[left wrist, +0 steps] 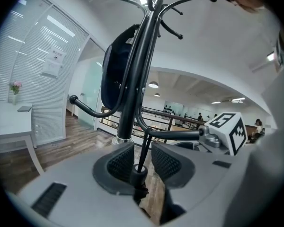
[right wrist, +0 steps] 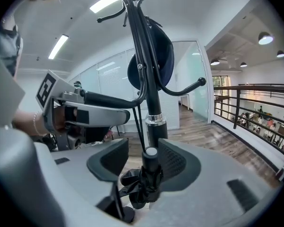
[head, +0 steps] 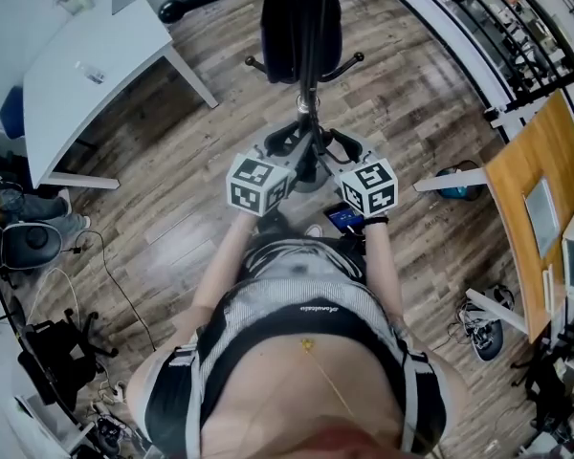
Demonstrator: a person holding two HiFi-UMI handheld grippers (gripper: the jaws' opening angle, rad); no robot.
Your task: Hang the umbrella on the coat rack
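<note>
The black coat rack [head: 307, 75] stands right in front of me, a dark bag [head: 289, 22] hanging high on it. A folded black umbrella [right wrist: 149, 178] hangs by its thin strap [right wrist: 139, 126] from a low curved hook [left wrist: 175, 135]. My right gripper [right wrist: 144, 157] is open around the umbrella's capped top: the umbrella rests near the right pad, with a gap on the left. My left gripper [left wrist: 142, 160] is also open; the strap [left wrist: 145, 145] and a small black cap [left wrist: 138, 174] sit between its pads, untouched. Both grippers [head: 289, 151] [head: 337, 151] meet at the pole.
The rack's round base [head: 311, 172] is on the wood floor below the grippers. A white table [head: 86, 65] stands far left, a chair and cables [head: 29, 242] at the near left, a wooden bench [head: 536, 189] on the right. A railing [right wrist: 255, 108] runs along the right.
</note>
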